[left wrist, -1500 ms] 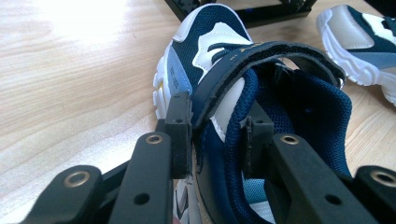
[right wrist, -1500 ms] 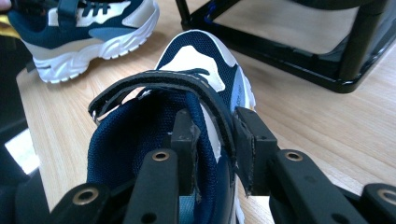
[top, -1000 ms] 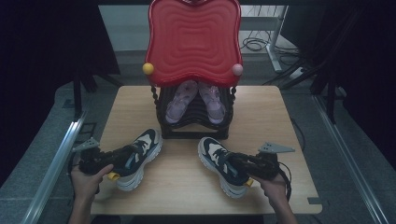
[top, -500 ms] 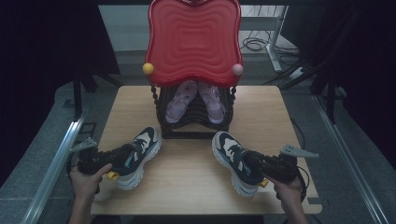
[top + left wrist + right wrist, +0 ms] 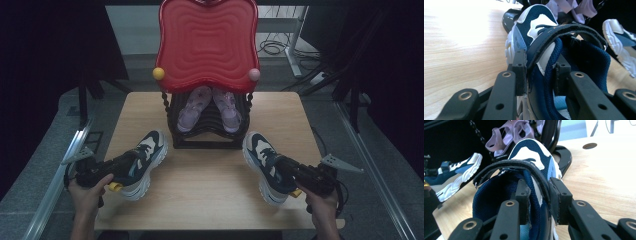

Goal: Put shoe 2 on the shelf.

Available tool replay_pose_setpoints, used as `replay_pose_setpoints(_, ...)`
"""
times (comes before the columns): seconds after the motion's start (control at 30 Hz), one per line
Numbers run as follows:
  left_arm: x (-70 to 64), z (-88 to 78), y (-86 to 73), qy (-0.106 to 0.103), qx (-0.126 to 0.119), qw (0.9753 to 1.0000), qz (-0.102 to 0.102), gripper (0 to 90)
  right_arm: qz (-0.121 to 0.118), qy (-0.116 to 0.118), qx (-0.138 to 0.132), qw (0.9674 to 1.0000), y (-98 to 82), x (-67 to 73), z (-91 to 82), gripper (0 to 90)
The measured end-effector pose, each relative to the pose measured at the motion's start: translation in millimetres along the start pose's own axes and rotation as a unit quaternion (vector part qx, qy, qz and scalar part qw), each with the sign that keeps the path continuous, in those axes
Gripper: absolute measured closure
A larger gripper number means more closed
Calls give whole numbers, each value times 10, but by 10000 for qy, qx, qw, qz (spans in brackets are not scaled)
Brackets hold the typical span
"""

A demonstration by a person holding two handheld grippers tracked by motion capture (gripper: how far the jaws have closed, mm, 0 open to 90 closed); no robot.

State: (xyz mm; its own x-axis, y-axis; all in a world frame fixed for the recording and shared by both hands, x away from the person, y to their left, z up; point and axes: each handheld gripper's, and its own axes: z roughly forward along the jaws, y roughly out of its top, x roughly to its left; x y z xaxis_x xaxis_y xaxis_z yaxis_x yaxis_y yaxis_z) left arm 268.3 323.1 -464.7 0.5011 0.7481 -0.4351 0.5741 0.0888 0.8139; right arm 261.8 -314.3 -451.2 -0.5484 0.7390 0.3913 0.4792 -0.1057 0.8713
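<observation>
Pinching navy sneakers, L tool [image 5: 537, 75] on left sneaker [image 5: 142, 162], R tool [image 5: 540, 200] on right sneaker [image 5: 265, 162], side lettering unreadable

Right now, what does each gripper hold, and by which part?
The left gripper clamps the left sneaker's collar wall; the right gripper likewise clamps the right sneaker.

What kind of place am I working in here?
Probably a lab or recording setup, not a home: a bare wooden table ringed by black curtains, loose cables on the floor behind, and a red-topped shoe rack holding purple sandals.
</observation>
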Motion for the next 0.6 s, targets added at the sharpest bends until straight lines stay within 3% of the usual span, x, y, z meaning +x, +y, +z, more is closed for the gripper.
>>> replay_pose_setpoints(0.1,-11,1,4,-152,-83,9998,-69,698,45,-26,-90,9999,14,-28,-23,709)
replay_pose_setpoints(0.33,-22,-39,20,-56,-233,9997,-68,698,196,-156,-304,9992,39,-88,-43,710)
replay_pose_setpoints(0.6,-28,-68,41,-44,-384,9992,-115,698,152,-298,-460,9984,92,-104,-66,710)
